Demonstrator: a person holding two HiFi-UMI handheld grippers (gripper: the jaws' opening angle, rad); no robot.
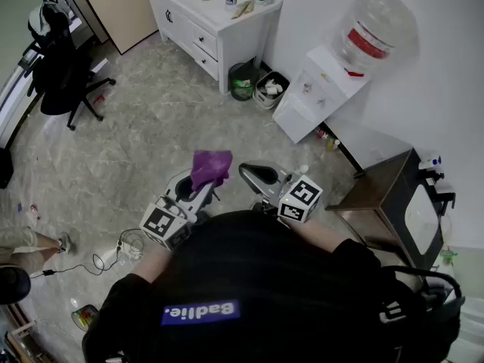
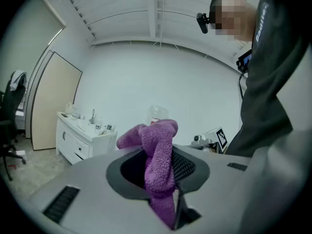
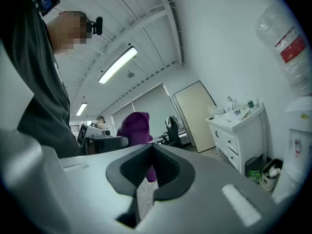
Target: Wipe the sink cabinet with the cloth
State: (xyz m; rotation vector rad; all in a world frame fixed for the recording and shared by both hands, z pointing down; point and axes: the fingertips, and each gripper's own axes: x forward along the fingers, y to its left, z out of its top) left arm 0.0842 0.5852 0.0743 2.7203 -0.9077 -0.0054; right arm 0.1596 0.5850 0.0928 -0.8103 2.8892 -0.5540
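Floor of grey marbled tile (image 1: 151, 119) spreads below me, and the white sink cabinet with drawers (image 1: 204, 25) stands well apart from me at the far wall. My left gripper (image 1: 195, 193) is clenched on the purple terry cloth (image 1: 211, 167), which bunches up above its jaws. My right gripper (image 1: 259, 175), just beside it, is closed on nothing.

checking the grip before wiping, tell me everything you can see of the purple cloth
The purple cloth is a fluffy, terry-like rag, bunched and folded. The left gripper is shut on it: a lump bulges past the jaw tips and a strip runs back between them. It is held in the air, touching nothing else.
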